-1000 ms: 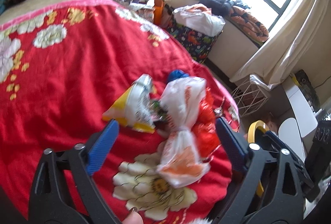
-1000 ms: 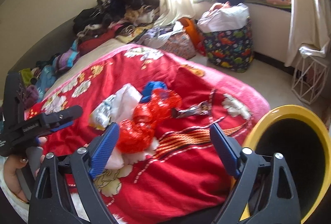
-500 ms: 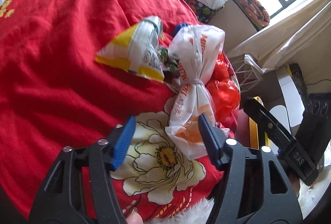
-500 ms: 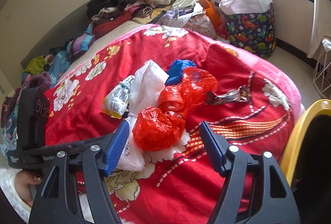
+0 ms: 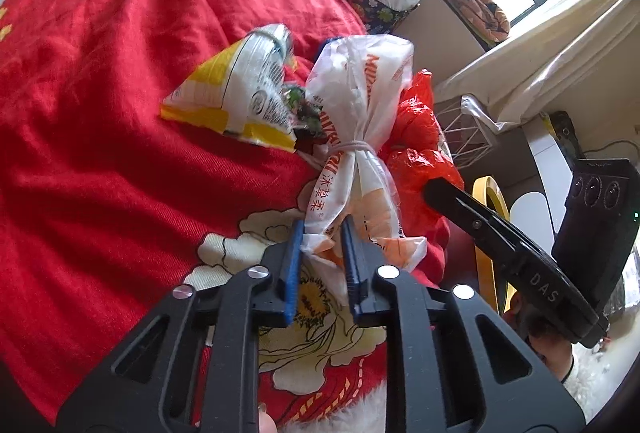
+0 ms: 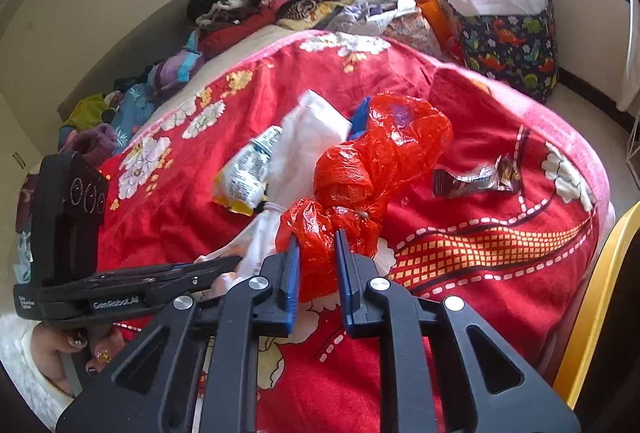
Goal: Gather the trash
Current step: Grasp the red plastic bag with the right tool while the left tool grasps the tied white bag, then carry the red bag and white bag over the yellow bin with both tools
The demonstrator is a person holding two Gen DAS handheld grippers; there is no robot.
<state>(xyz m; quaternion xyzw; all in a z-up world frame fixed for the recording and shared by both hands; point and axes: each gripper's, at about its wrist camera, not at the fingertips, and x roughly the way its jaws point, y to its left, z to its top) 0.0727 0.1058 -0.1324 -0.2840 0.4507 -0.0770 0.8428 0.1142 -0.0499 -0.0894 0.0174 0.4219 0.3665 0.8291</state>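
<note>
Trash lies heaped near the foot edge of the bed (image 6: 500, 137), which is covered by a red flowered blanket. The left tool (image 5: 320, 229) is closed down on the near end of a white plastic bag with orange print, tied at its waist (image 5: 360, 105). The right tool (image 6: 316, 237) is likewise pinched shut on the near lobe of a crumpled red plastic bag (image 6: 372, 169); both bags are seen pressed between the blue pads while their far ends rest on the blanket. A yellow-and-white snack packet (image 5: 236, 93) is left loose beside the white bag, and a dark foil wrapper (image 6: 476, 177) lies apart toward the bed's right edge. The grasping step is judged complete for two pieces. Next, both bags would need to be lifted clear and carried to the yellow-rimmed bin (image 6: 592, 297) just beyond the bed's near right corner, with grips kept firm, since thin film is likely to slip or snag neighbouring litter.
</note>
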